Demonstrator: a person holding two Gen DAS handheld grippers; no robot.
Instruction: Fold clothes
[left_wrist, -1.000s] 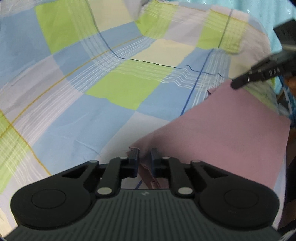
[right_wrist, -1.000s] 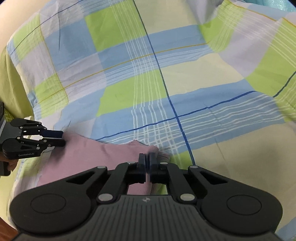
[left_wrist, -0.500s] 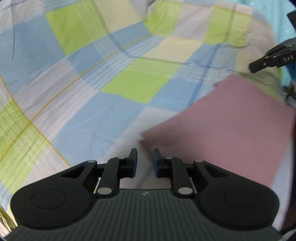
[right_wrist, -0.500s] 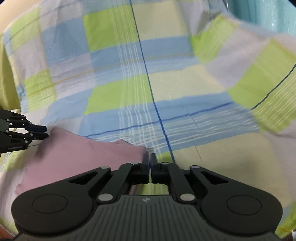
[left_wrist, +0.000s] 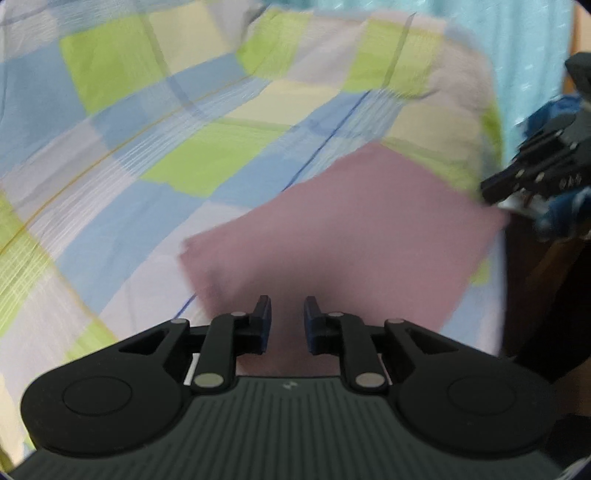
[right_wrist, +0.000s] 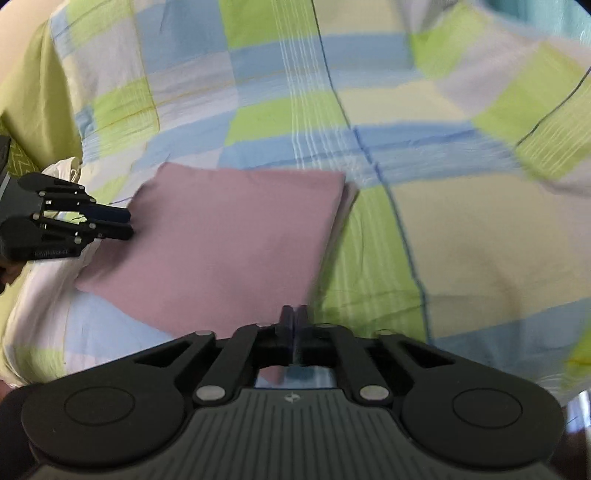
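Note:
A pink cloth (left_wrist: 343, 236) lies folded flat in a rough square on the checked bedsheet (left_wrist: 177, 166), blurred in the left wrist view. My left gripper (left_wrist: 286, 317) hovers over its near edge, open, with nothing between the fingers. In the right wrist view the pink cloth (right_wrist: 229, 240) lies ahead and to the left. My right gripper (right_wrist: 293, 319) hangs over the cloth's near right corner; its jaws are opening from a thin slit and hold nothing. Each gripper shows in the other's view: the right gripper (left_wrist: 485, 190) by the cloth's far right corner, the left gripper (right_wrist: 127, 223) at its left edge.
The blue, green and cream checked sheet (right_wrist: 461, 229) covers the whole bed. A teal curtain (left_wrist: 535, 55) hangs at the back right. The bed's edge drops into dark floor (left_wrist: 535, 302) on the right. A plain green cover (right_wrist: 33, 96) and white fabric (right_wrist: 62, 170) lie at the left.
Both grippers have let go of the pink cloth's corners and drawn back toward its near side. The left jaws have spread. The cloth now lies flat and square.

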